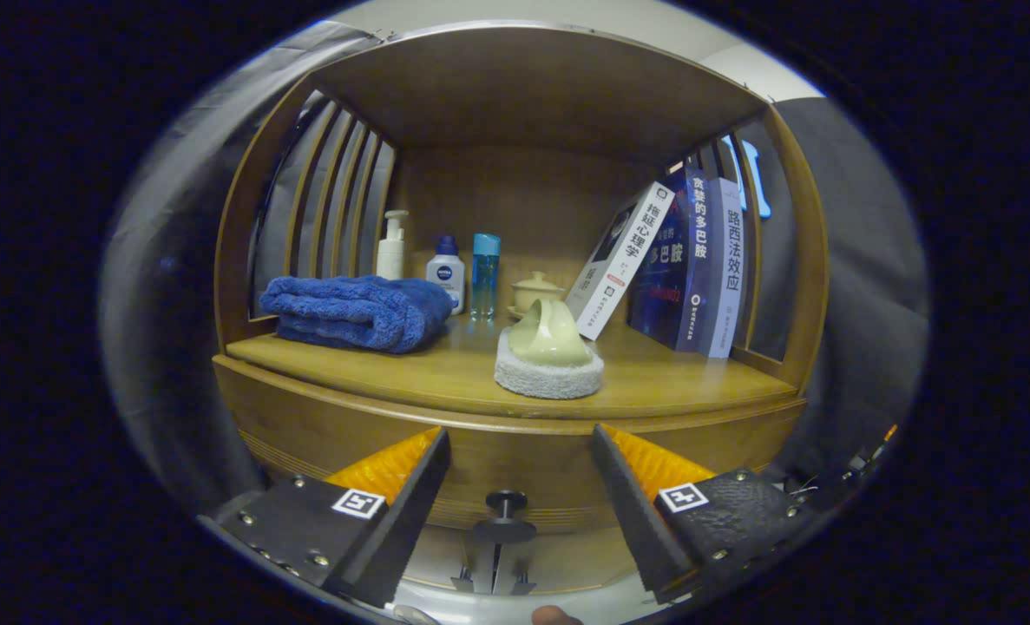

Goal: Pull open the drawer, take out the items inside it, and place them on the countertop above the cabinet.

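Gripper view, and the gripper (519, 469) has its fingers spread wide, nothing between the pads, the dark drawer knob (505, 514) sitting in the gap just ahead of them on the drawer (515, 473) front. Beyond, on the countertop (445, 373), a pale green cup (549, 334) lies tipped on a round white pad (549, 375); blue towel (354, 311) to one side, leaning books (679, 260) on the other, bottles (445, 269) at the back

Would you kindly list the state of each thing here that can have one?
gripper: open, fingers either side of the knob, not touching
drawer: looks closed, knob free
cup: tipped on its side on the round pad
towel: folded
white book: leaning
lidded jar: lid on
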